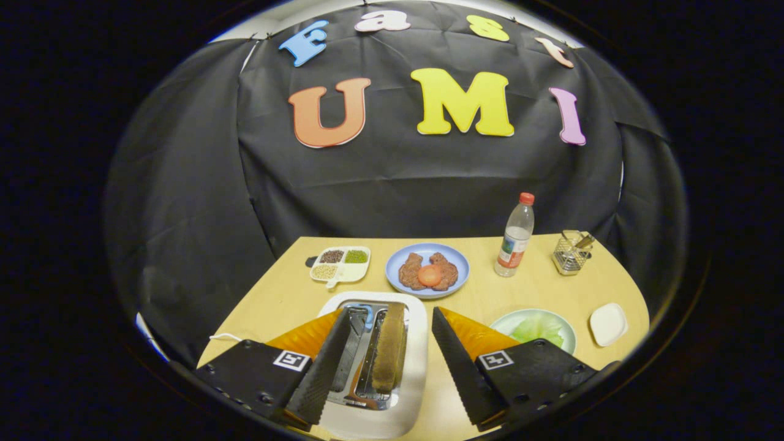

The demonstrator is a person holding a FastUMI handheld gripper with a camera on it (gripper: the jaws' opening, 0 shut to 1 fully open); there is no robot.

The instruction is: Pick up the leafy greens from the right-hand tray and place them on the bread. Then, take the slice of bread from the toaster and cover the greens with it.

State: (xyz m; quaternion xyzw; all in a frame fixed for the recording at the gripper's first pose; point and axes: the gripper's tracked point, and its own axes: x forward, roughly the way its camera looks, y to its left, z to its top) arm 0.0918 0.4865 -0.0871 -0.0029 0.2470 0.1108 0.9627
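My gripper [392, 334] hangs open over the near end of the wooden table, its two black fingers [456, 361] spread wide. Between them stands a white toaster [415, 361] with a brown slice of bread [390, 355] upright in its right slot. The leafy greens [539, 329] lie on a pale green tray [568, 331] just to the right of the right finger, partly hidden by it. Beyond the toaster a blue plate [427, 291] holds brown bread pieces [410, 271] with a round tomato slice [430, 275] on top.
A divided white dish of grains [340, 264] sits left of the blue plate. To the right, a water bottle with a red cap [515, 237] and a wire mesh holder [571, 252] stand near the back. A small white dish [607, 323] lies at the right edge.
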